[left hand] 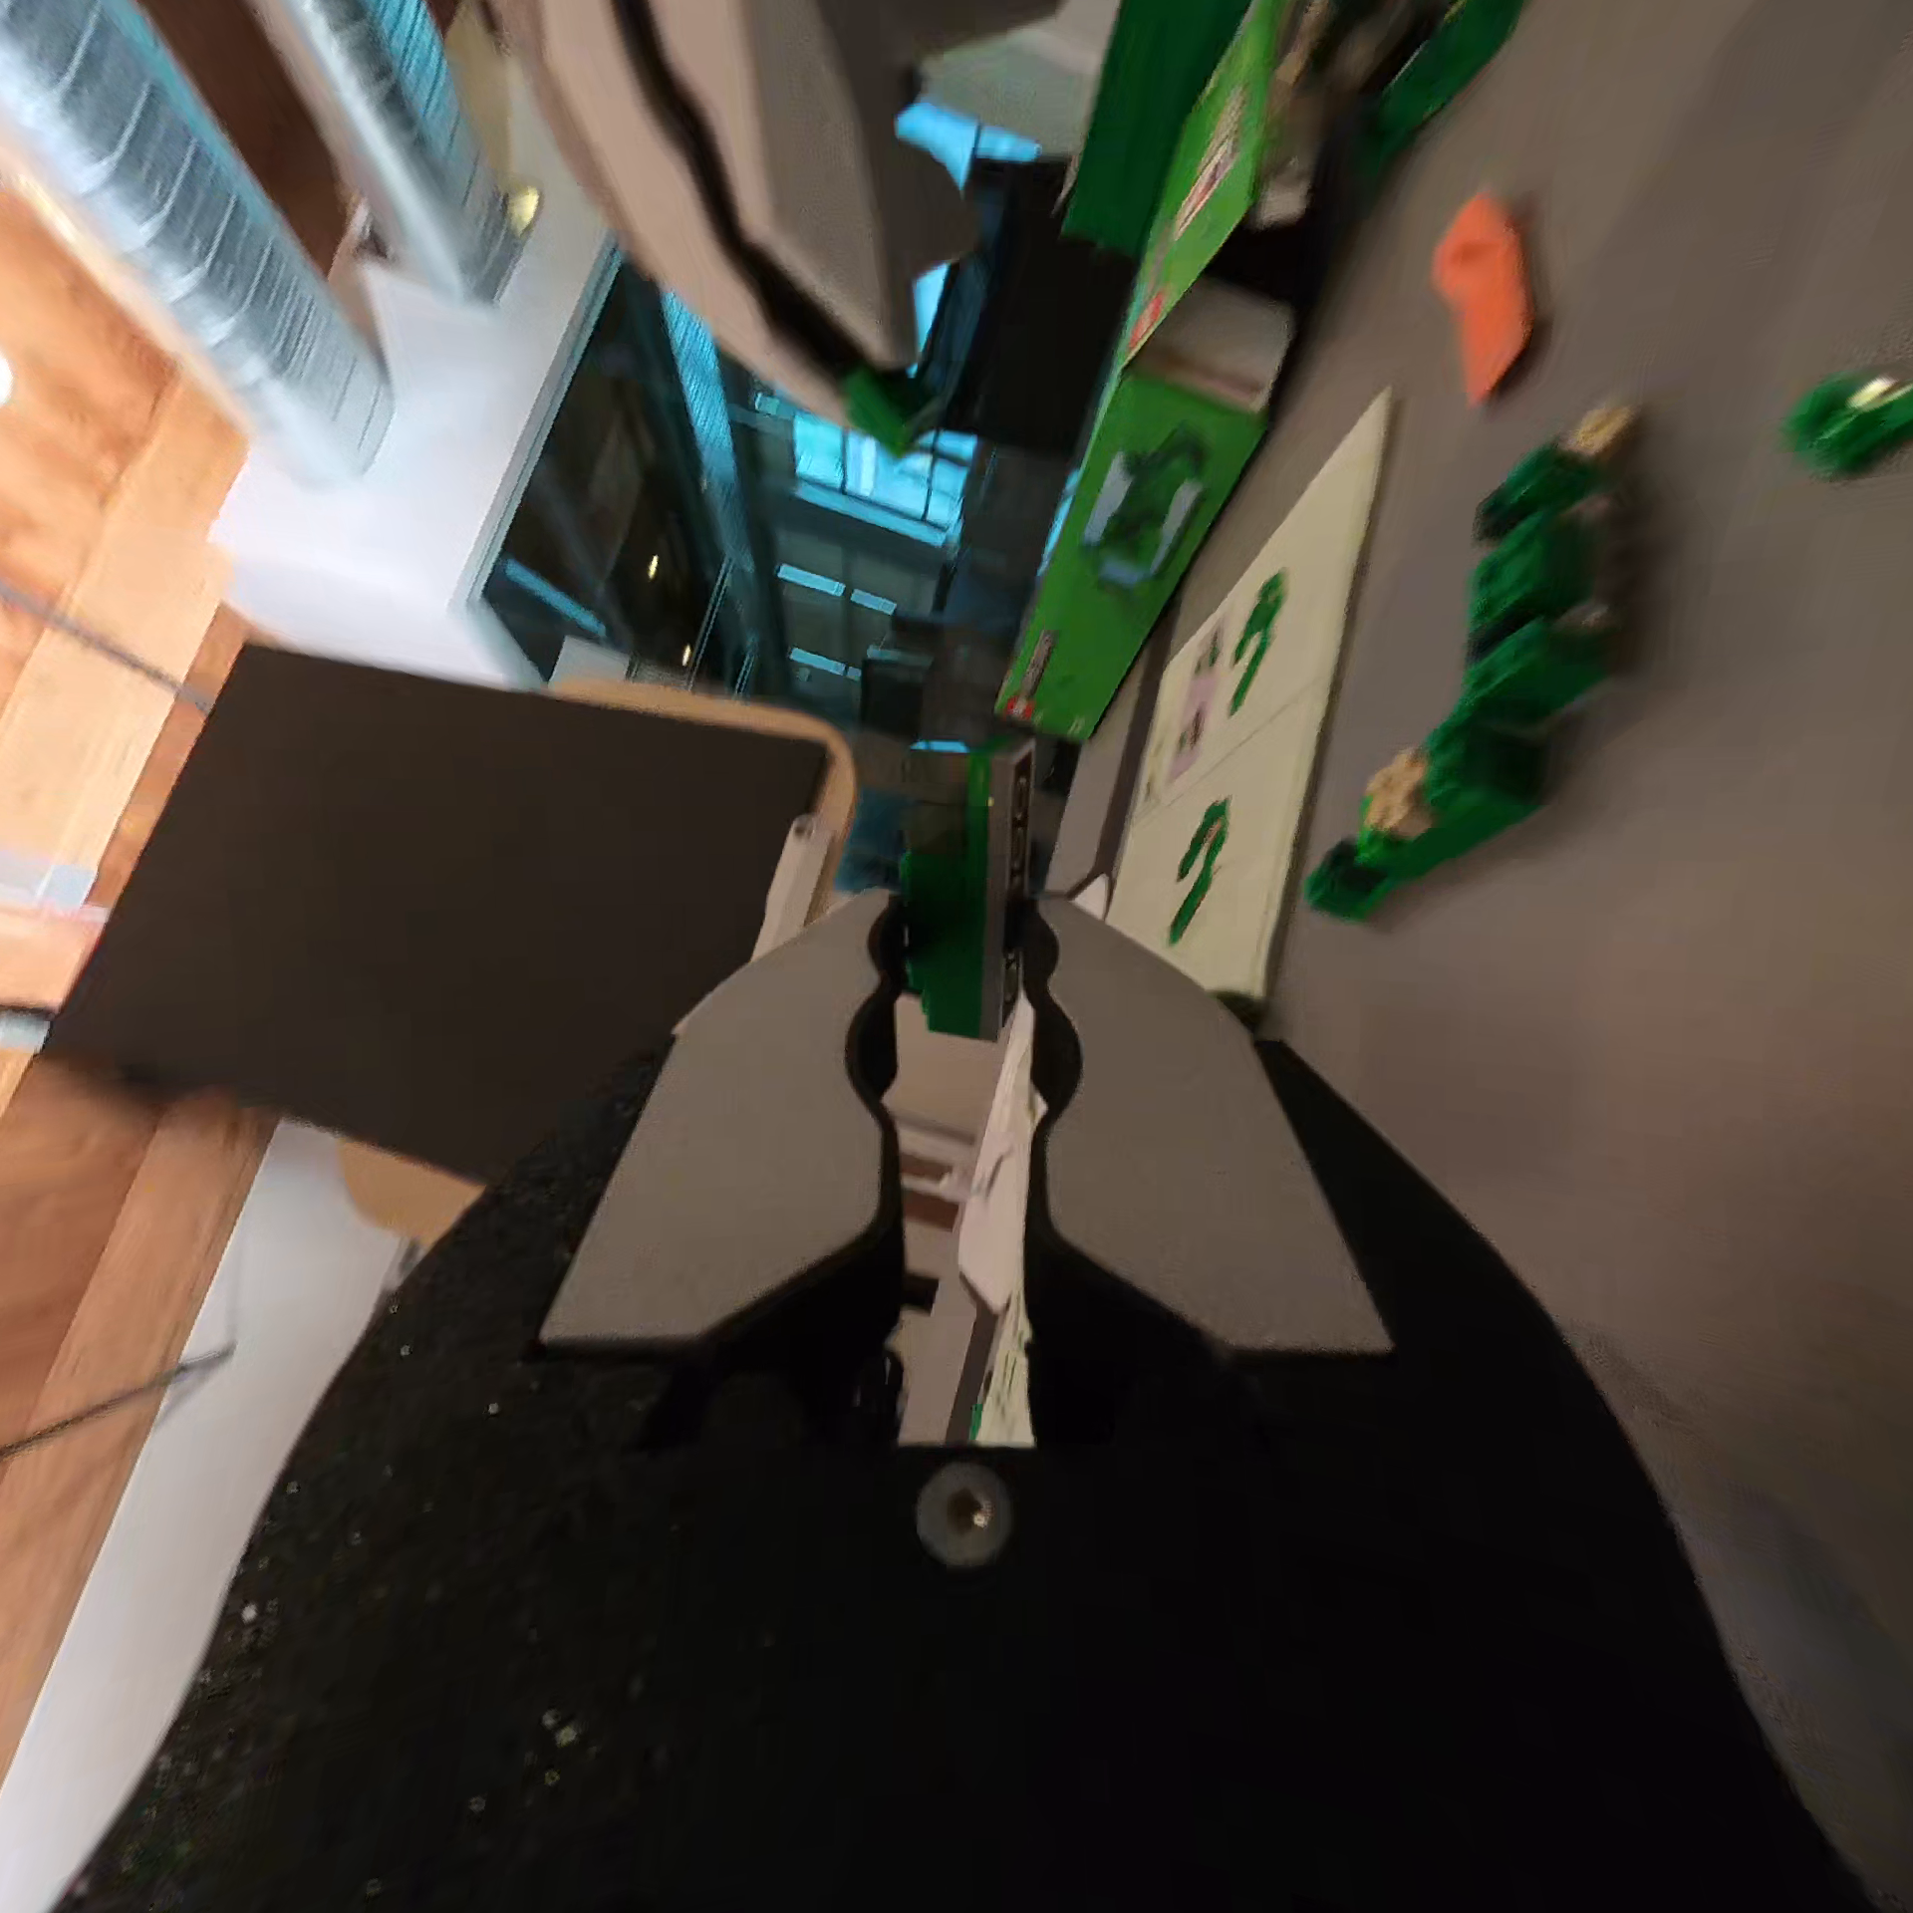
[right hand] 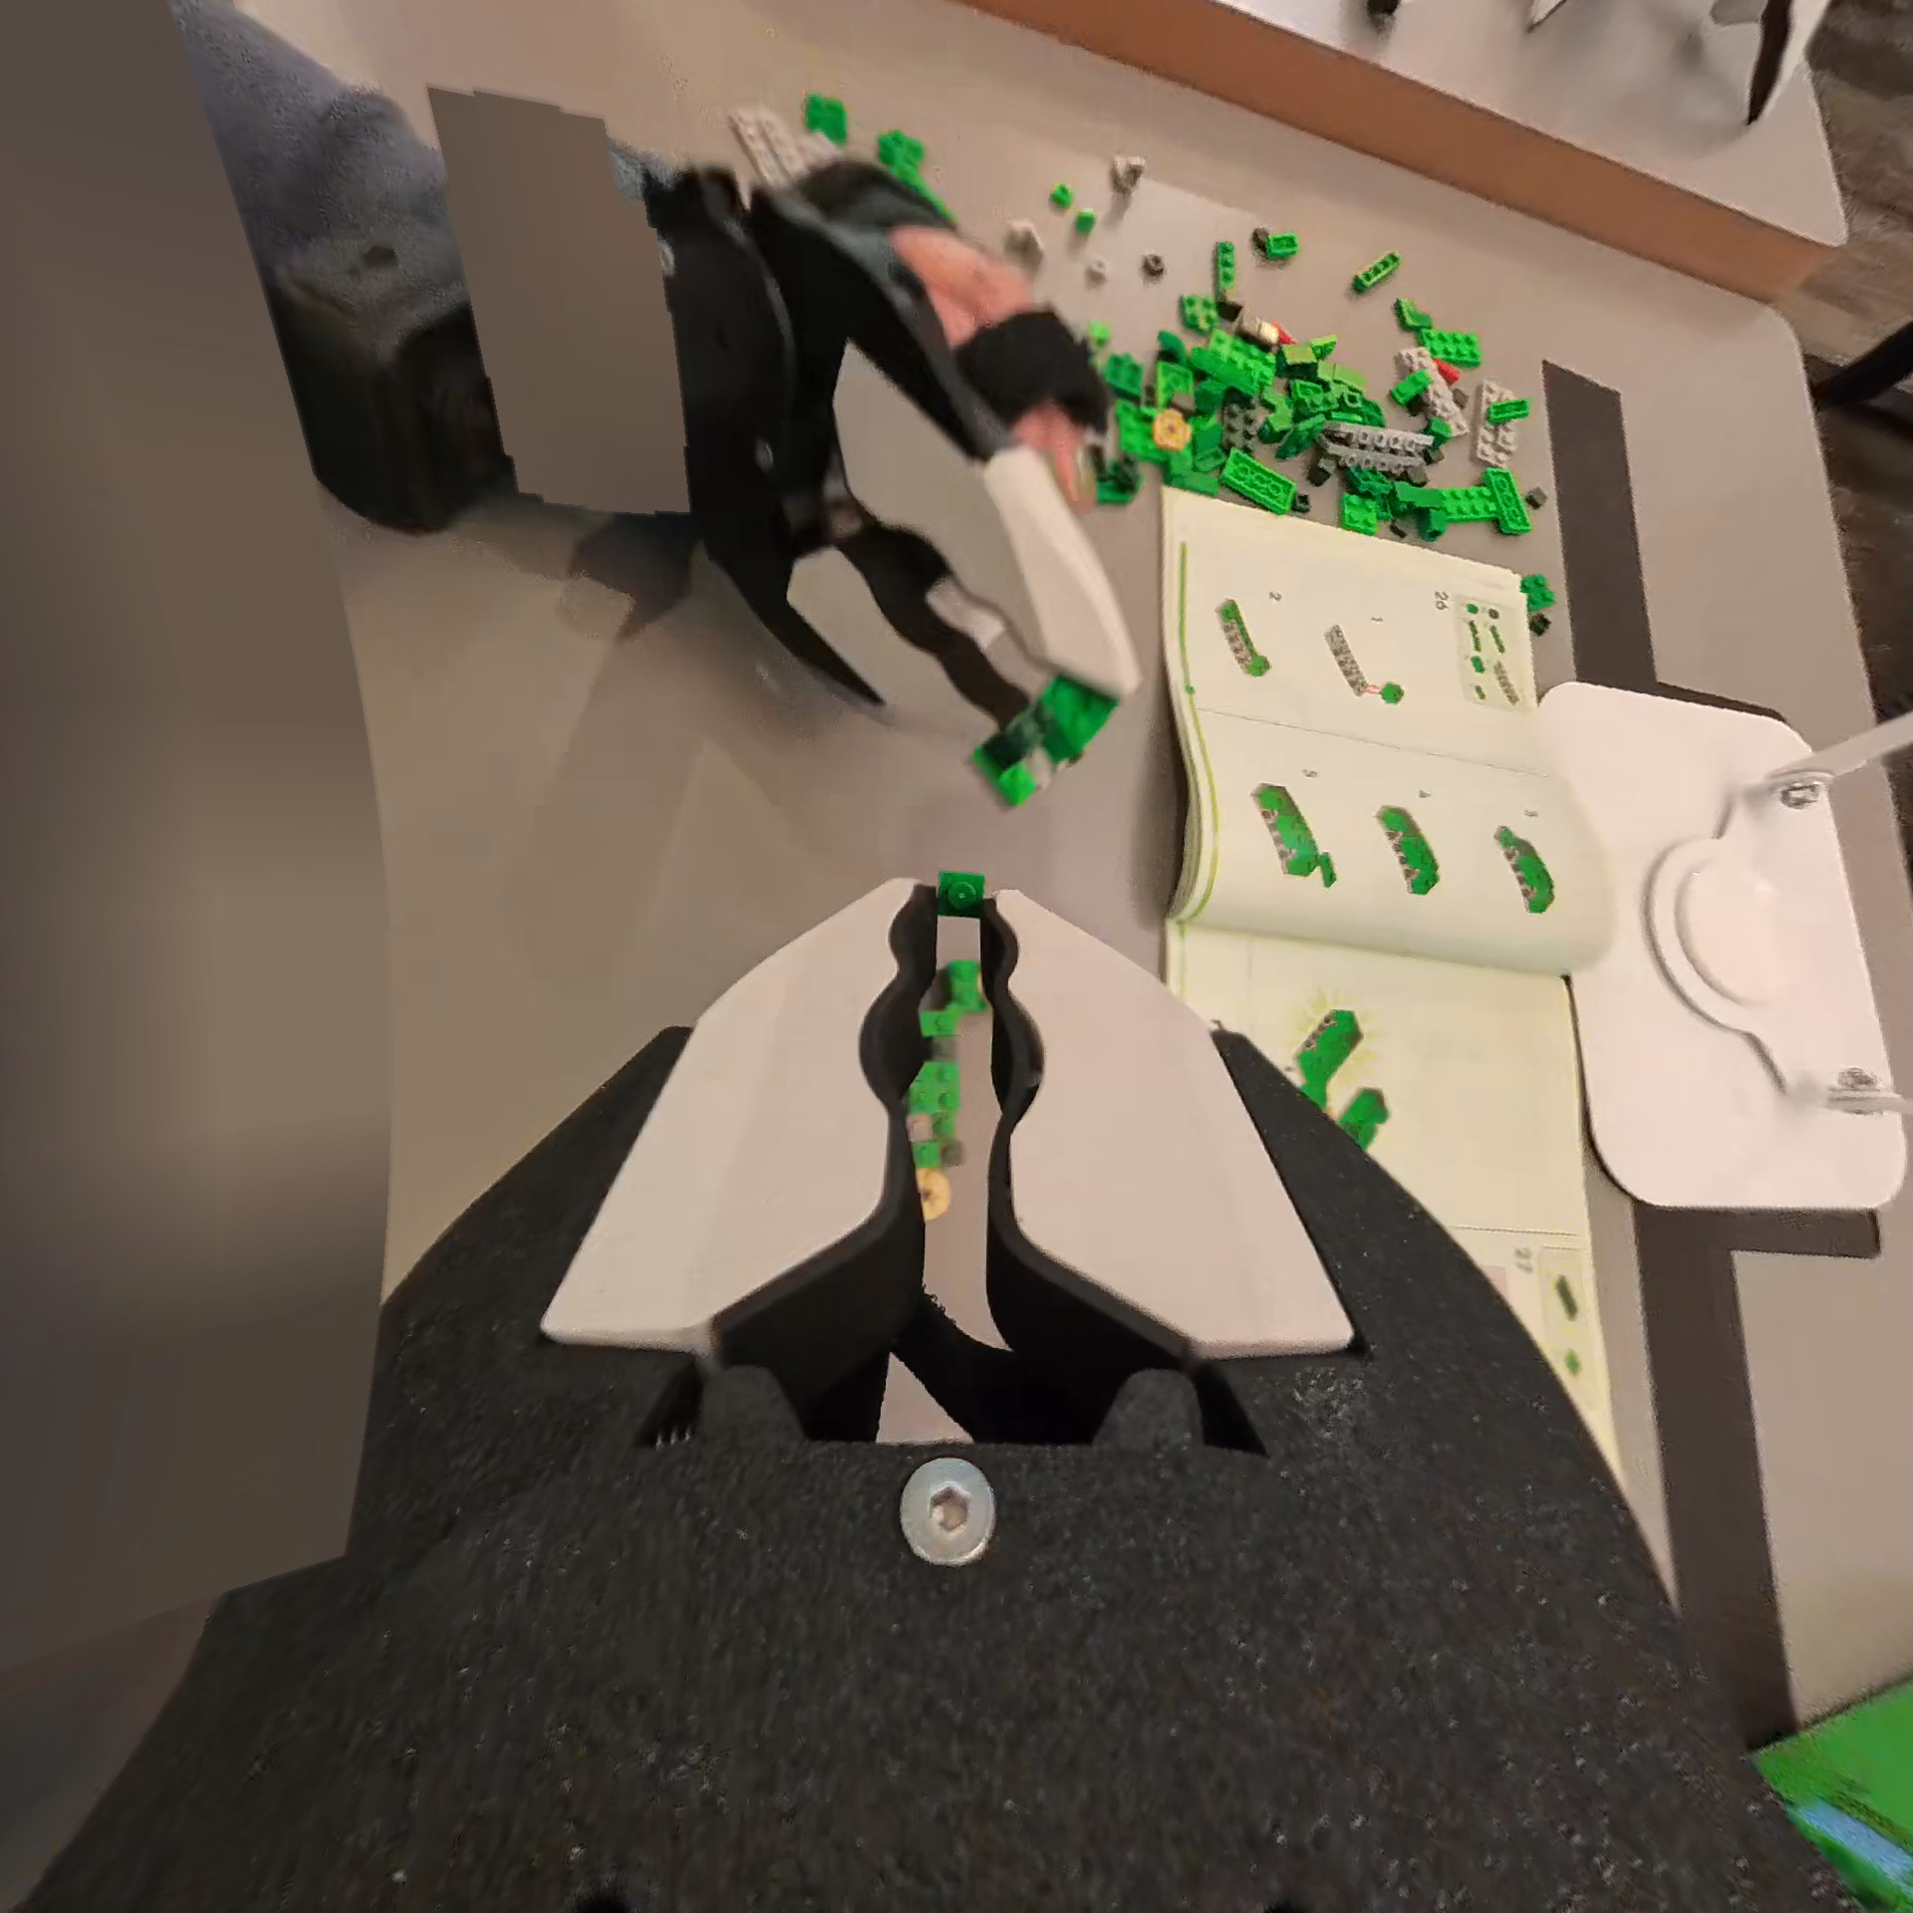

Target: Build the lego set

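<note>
while raised off the table (right hand: pixel 725 828), green-and-grey lego assembly (left hand: pixel 968 890) pinched between left gripper (left hand: pixel 963 911) fingertips, fingers clenched on it (same piece seen blurred at that gripper's tip in right wrist view). small green 1-stud piece (right hand: pixel 961 892) clamped at very tip of right gripper (right hand: pixel 961 901), fingers nearly closed around it, w/ a strip of green built section (right hand: pixel 942 1077) visible through the gap below, lying on the table. farther out: open instruction booklet (right hand: pixel 1377 766) just right of right gripper, loose pile of green and grey bricks (right hand: pixel 1315 414) beyond booklet's far edge. in left wrist view (tilted sideways, blurry): green built segments (left hand: pixel 1501 673) on the grey surface, an orange piece (left hand: pixel 1485 290), green lego box (left hand: pixel 1170 455) standing near booklet. white base plate (right hand: pixel 1708 932) right of booklet.
</note>
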A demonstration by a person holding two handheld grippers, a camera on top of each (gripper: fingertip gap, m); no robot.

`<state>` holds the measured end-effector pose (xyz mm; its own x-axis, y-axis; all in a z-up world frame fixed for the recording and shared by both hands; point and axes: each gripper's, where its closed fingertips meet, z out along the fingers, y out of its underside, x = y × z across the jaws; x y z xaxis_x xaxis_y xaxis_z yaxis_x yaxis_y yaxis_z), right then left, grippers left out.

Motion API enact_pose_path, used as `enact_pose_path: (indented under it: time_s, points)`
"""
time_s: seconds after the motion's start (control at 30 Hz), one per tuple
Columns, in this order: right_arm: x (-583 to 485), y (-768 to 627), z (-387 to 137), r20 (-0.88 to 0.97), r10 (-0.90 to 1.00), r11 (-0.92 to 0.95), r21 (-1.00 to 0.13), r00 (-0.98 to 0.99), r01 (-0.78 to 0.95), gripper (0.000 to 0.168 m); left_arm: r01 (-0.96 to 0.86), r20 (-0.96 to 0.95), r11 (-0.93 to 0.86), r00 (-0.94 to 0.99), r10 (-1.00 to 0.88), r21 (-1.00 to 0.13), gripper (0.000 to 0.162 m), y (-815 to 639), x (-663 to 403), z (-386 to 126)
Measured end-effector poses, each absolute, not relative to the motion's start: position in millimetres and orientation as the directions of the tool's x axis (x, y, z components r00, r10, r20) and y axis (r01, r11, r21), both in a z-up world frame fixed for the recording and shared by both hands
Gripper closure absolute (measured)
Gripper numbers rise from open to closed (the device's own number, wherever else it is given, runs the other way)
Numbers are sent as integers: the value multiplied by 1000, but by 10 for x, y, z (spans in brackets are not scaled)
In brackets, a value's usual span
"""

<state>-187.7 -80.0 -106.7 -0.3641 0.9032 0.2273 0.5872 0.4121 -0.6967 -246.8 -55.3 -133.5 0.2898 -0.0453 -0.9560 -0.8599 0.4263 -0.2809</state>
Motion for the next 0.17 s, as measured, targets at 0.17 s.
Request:
enact_pose_path:
  time_s: [0.17]
  points:
    - [-1721,-1017,-1010,148,880,408,-721,-451,560,161,-778,-965,574,242,-103,-256,142,-706,-2133,-1413]
